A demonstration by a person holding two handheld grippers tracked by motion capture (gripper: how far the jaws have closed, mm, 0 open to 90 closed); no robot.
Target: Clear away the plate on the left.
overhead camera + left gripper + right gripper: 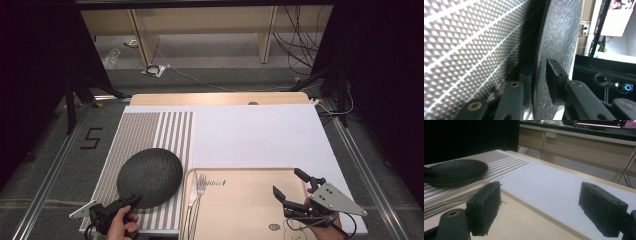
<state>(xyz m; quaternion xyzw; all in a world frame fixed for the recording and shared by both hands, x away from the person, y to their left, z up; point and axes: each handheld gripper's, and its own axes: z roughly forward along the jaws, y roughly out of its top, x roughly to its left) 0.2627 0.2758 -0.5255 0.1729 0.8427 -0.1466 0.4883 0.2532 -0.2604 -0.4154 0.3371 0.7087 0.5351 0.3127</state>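
Gripping round, rough black plate [149,177] (perhaps stoneware)

The left gripper [131,201] grips the near rim of the black plate [150,176], just left of the tray [245,207]. A fork [198,189] lies along the tray's left edge; the right gripper [291,184] hovers wide apart above its right side.

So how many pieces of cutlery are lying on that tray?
2, as far as I can tell: a fork along the left edge of the beige tray, and what looks like a knife just left of it. Their lower ends run out of view.
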